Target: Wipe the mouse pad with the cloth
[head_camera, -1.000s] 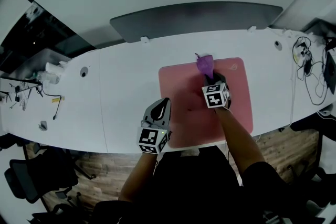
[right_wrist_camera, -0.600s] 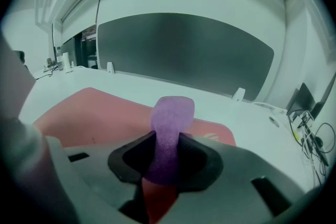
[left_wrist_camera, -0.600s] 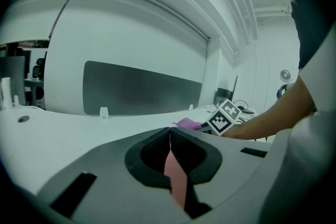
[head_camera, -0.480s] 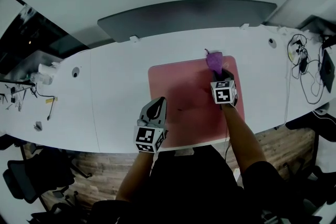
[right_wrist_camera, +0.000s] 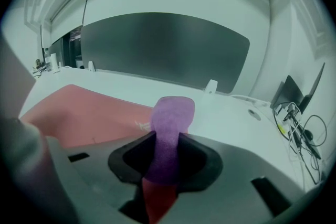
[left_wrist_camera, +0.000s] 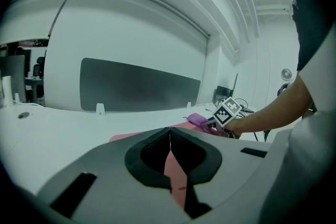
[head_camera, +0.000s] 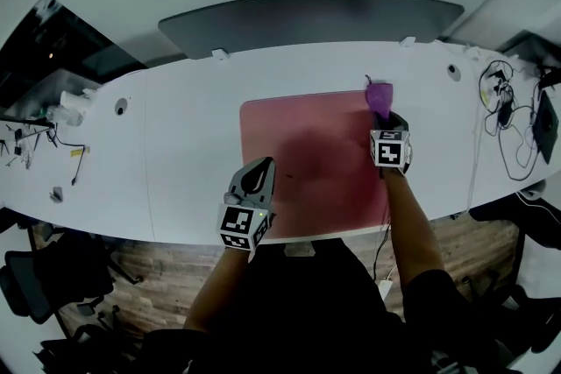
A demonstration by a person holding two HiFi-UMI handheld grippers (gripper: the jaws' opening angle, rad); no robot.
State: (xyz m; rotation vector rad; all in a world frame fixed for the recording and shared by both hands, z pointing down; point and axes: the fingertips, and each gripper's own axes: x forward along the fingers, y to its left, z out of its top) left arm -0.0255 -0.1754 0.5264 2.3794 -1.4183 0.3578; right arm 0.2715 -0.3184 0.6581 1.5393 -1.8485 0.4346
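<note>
**Wiping at the far right corner of the mouse pad (head_camera: 307, 155) — right tool (head_camera: 383, 118) working.**
The right tool is clamping the purple cloth (head_camera: 379, 95), whose free end is resting on the pad's far right corner. A good stroke probably means pressing it flat and drawing it back across the pad. The left tool (head_camera: 262, 166), jaws together and empty, is hovering over the near left edge — perhaps in the sweep's path. Cables (head_camera: 513, 114) are lying well apart on the counter (head_camera: 188, 123).

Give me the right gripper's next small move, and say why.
Probably sweep the right gripper leftward, dragging the cloth across the pad. It is shut on the purple cloth, which sits at the pad's far right corner, so nearly all the pink surface lies to its left and nearer the person. The left gripper is shut and empty by the pad's near left corner.
</note>
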